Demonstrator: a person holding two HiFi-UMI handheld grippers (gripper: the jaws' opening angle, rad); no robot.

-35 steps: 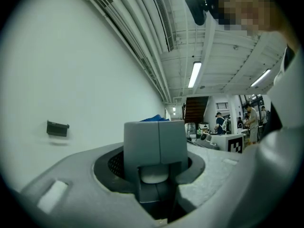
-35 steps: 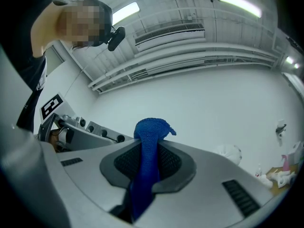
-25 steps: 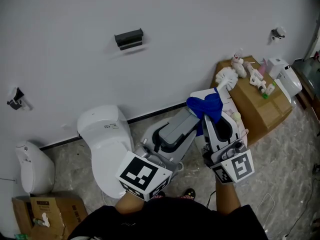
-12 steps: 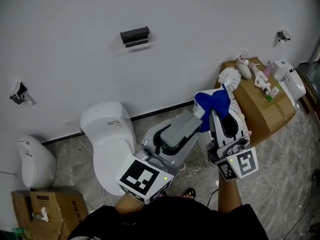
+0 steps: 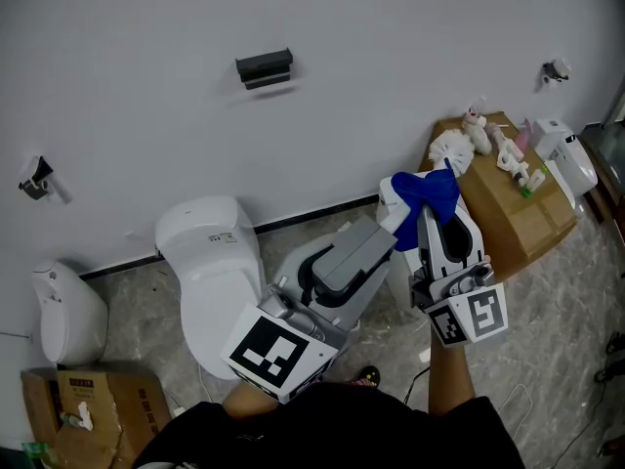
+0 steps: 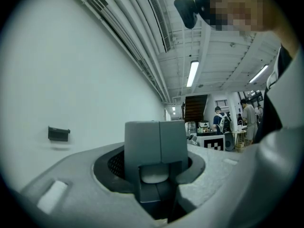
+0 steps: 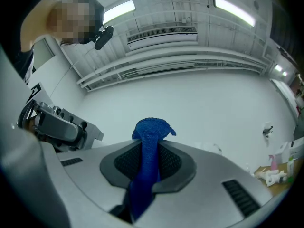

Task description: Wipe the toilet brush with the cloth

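Observation:
The toilet brush shows its white bristle head [image 5: 449, 149] over a cardboard box [image 5: 508, 213] at the right of the head view. Its pale handle slants down-left towards my left gripper [image 5: 376, 228], whose grey jaws stand together on a whitish piece [image 6: 152, 175] that looks like the handle's end. A blue cloth [image 5: 425, 198] is bunched round the handle just below the brush head. My right gripper [image 5: 432, 218] is shut on that cloth, which runs up between its jaws [image 7: 149, 160] and sticks out past the tips. The handle under the cloth is hidden.
A white toilet [image 5: 210, 262] stands against the wall at the left, with a white bin [image 5: 63, 316] and a cardboard box [image 5: 88, 413] beyond it. Toys and a white dispenser [image 5: 566, 159] are on and beside the right box. People [image 6: 247, 118] stand far off.
The head view has shifted a little. The blue cloth in my right gripper sits slightly closer to the brush head. My left gripper has kept still.

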